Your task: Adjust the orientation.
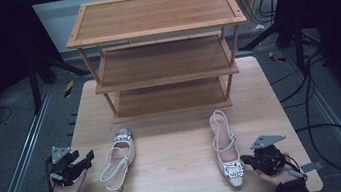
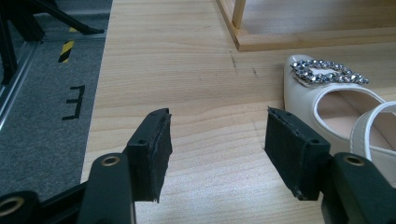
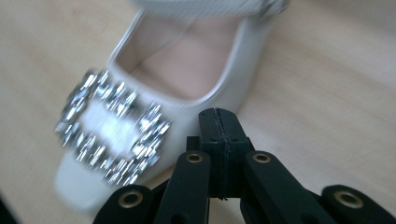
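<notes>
You're at the approach: your right gripper (image 3: 218, 122), jaws pressed together and empty, sits at the toe of the right shoe (image 1: 227, 148) on the counter (image 1: 179, 175). Your left gripper's (image 2: 217, 140) jaws stand apart, empty, beside the left shoe (image 1: 119, 158). Next, open the right jaws to grip

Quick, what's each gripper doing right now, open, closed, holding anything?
Left gripper: open, nothing between its jaws, beside the left shoe.
Right gripper: closed, empty, at the toe of the right shoe.
</notes>
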Available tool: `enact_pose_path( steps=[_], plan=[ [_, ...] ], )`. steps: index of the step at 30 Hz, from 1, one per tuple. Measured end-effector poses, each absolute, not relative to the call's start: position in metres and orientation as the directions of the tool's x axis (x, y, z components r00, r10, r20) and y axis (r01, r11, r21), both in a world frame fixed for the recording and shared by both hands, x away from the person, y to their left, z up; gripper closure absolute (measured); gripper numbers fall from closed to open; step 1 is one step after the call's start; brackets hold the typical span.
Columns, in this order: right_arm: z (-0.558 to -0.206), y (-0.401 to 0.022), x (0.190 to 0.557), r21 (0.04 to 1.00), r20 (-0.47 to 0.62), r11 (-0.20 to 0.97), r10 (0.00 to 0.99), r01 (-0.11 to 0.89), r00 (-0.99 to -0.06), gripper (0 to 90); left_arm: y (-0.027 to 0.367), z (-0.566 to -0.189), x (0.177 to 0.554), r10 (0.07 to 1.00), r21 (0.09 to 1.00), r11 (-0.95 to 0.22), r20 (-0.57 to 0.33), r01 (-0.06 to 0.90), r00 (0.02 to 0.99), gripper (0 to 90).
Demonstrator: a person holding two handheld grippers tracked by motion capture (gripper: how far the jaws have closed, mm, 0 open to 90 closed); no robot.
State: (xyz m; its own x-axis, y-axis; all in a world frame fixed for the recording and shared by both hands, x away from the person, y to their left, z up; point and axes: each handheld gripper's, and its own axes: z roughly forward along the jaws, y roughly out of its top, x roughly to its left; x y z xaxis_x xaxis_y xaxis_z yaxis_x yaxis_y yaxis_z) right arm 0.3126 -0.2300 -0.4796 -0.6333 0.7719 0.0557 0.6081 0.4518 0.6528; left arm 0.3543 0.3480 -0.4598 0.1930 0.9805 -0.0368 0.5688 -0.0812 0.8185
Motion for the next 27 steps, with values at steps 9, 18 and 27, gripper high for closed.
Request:
enact_pose_path(
  steps=[9, 18, 27],
  plan=[
    [-0.481, -0.220, 0.309, 0.649, 0.052, 0.484, 0.741, 0.587, -0.669, 90.0, 0.348, -0.460, 0.355, 0.981, 0.818, -0.084, -0.032, 0.569, 0.190, 40.5],
    [-0.484, -0.193, 0.313, 0.660, 0.065, 0.505, 0.700, 0.557, -0.712, 90.0, 0.347, -0.460, 0.355, 0.981, 0.819, -0.086, -0.028, 0.567, 0.190, 40.6],
    [-0.485, -0.139, 0.324, 0.688, 0.025, 0.528, 0.668, 0.498, -0.744, 90.0, 0.348, -0.460, 0.355, 0.982, 0.820, -0.087, -0.024, 0.565, 0.186, 40.7]
  ],
)
